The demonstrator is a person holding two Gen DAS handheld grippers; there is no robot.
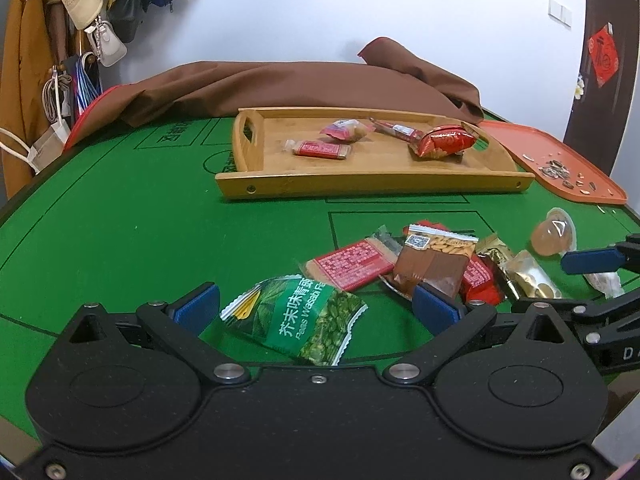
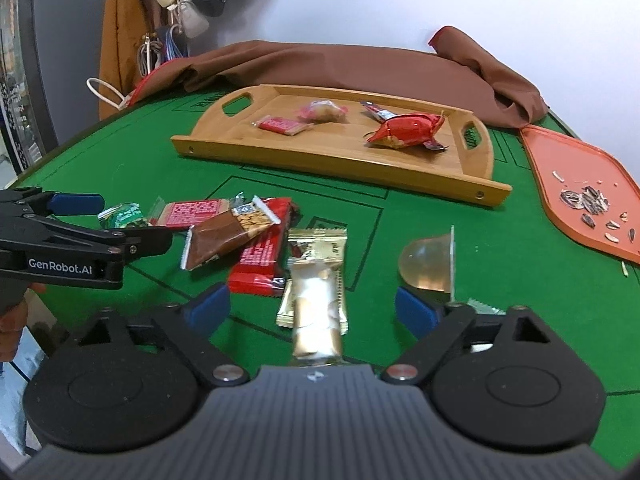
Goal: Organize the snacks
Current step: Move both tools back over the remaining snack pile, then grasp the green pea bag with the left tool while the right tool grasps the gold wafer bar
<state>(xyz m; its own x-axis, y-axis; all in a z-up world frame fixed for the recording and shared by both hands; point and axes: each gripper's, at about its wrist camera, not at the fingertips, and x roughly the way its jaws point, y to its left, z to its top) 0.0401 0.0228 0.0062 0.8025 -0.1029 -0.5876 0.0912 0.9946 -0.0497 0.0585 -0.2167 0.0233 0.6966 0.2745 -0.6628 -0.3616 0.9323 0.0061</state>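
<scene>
Straddling gold packet [image 2: 316, 312]: right hand-held gripper [image 2: 312, 312]

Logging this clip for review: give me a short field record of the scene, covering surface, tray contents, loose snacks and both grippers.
surface: green felt table
wooden tray: four wrapped snacks inside
orange tray: sunflower seed shells
loose snacks: green wasabi pea packet, brown packet, gold packet, jelly cup
left gripper: jaws open, either side of the pea packet, not pressing it
right gripper: jaws open, gold packet between them, not gripped
</scene>
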